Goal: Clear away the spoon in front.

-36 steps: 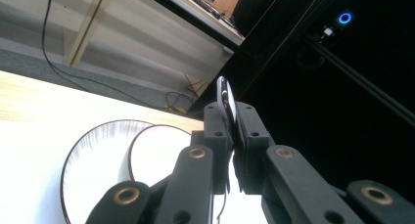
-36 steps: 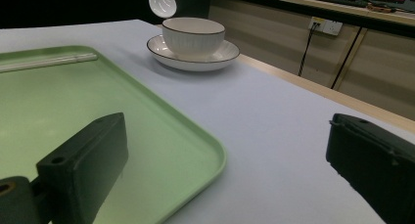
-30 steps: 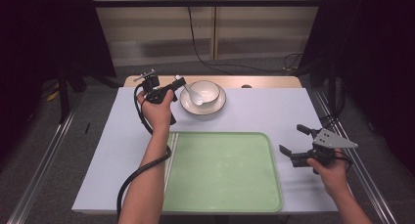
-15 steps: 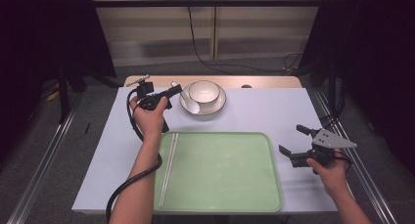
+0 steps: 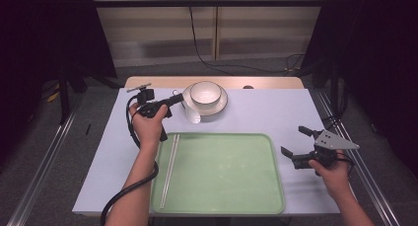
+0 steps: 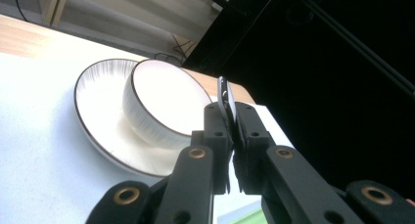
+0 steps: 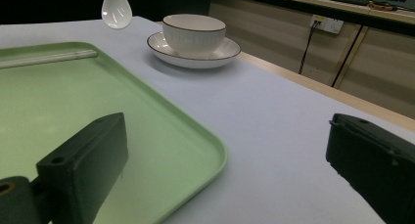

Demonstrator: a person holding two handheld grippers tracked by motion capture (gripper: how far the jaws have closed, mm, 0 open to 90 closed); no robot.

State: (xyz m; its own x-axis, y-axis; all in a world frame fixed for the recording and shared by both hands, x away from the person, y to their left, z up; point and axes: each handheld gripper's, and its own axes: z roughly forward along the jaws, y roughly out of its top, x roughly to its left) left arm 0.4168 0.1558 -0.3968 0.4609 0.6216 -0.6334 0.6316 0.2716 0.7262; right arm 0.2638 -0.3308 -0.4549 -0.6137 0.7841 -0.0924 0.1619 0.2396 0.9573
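Observation:
My left gripper [image 5: 178, 99] [image 6: 227, 114] is shut on the handle of a white spoon [image 5: 193, 117] [image 6: 225, 94]. It holds the spoon off the table, just left of a white bowl [image 5: 205, 92] [image 6: 164, 99] that stands on a dark-rimmed saucer [image 5: 220, 105] [image 6: 98, 94]. The spoon's bowl end [image 7: 116, 9] hangs over the cloth near the saucer. A green tray [image 5: 231, 176] [image 7: 58, 97] lies in front, with a pair of pale chopsticks [image 5: 169, 169] [image 7: 46, 58] along its left side. Beside the tray's right edge my right gripper [image 5: 292, 140] [image 7: 225, 136] rests open with nothing between its fingers.
A pale blue cloth [image 5: 276, 112] covers the table, and a strip of bare wood [image 5: 266, 82] shows along its far edge. A black cable [image 5: 129, 186] trails from the left gripper along the forearm. Metal rails [image 5: 44, 162] run down both sides of the table.
My left hand has drawn left and toward the near side, taking the spoon from the bowl to the saucer's left rim. The chopsticks on the tray have come into view. The right hand has stayed put.

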